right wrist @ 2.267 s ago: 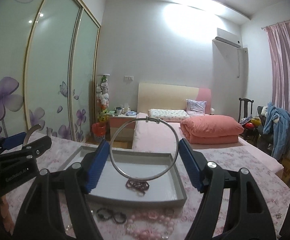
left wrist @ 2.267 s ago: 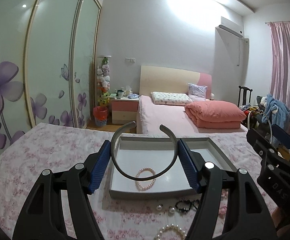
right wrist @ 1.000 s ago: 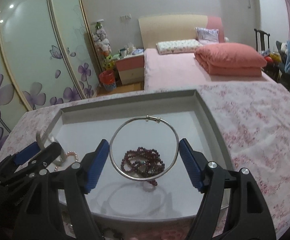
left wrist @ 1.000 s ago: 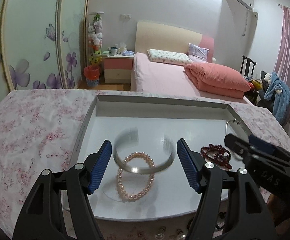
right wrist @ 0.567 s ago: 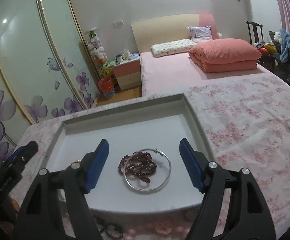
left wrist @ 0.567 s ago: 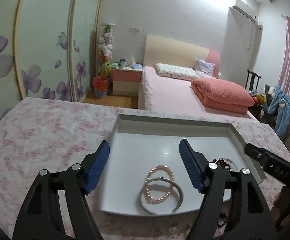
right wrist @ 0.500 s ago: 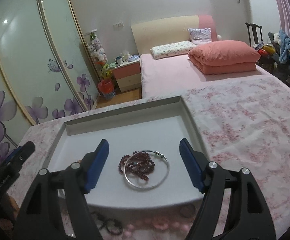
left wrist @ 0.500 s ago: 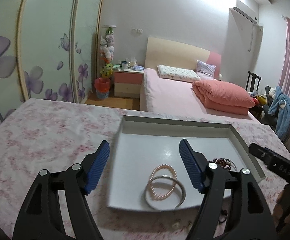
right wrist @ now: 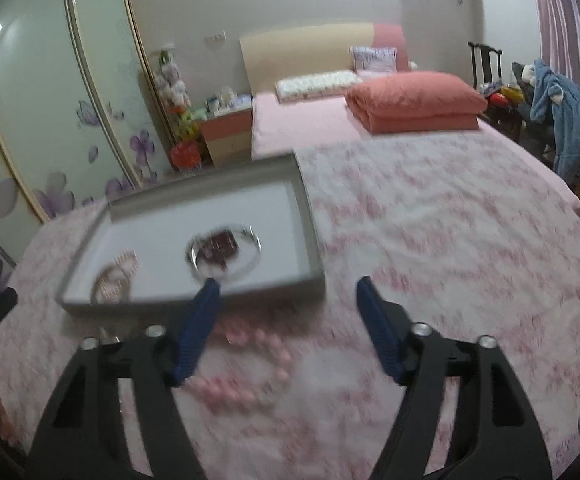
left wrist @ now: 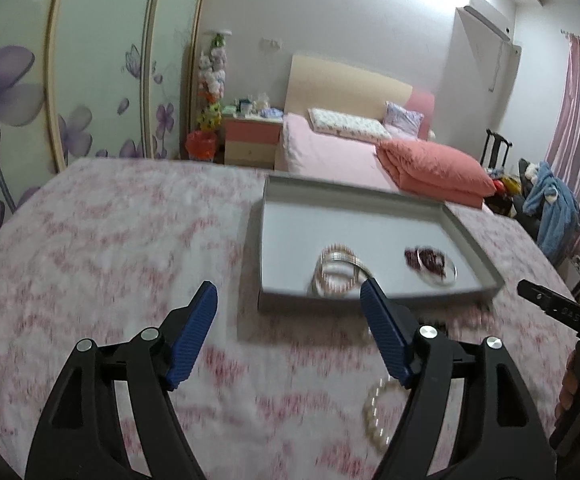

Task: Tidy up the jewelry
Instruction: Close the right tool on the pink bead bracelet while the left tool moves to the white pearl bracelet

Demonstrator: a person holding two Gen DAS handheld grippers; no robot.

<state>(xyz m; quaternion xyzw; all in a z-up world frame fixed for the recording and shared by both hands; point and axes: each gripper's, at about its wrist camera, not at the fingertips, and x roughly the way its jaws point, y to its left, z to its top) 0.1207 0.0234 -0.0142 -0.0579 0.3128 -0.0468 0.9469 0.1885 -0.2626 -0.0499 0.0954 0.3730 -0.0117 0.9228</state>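
Two tongs, both spread wide, both pinching nothing.

Far left: flowery cloth (left wrist: pixel 109 240). Over it, down low, the left gripper (left wrist: pixel 287 286), just short of the near wall of the grey tray (left wrist: pixel 370 196).

Inside the tray, from left to right: a pearl bracelet (left wrist: pixel 326 280) touching a silver cuff (left wrist: pixel 360 266), then dark red beads (left wrist: pixel 422 258) with a thin silver ring (left wrist: pixel 450 274) around them.

Looks like a step in between: four pieces in the tray, more lying out on the cloth, nothing in hand.

Next, most likely: pick one loose piece, go down over it, squeeze softly, lift it over the tray wall and let go inside. Calls for a low, slow pinch, because of small round beads lying flat on soft cloth.

Only in the left view: a white bead bracelet (left wrist: pixel 376 412) on the cloth, close under the left gripper's right finger. Also something dark nearer the tray, too blurry to name.

Only in the right view: a long string of pink beads (right wrist: pixel 249 360) on the cloth, right below the right gripper (right wrist: pixel 287 283), near the tray's front wall. Looks like the easy one to grab from there.

Both views a bit smeary, so no fine detail.
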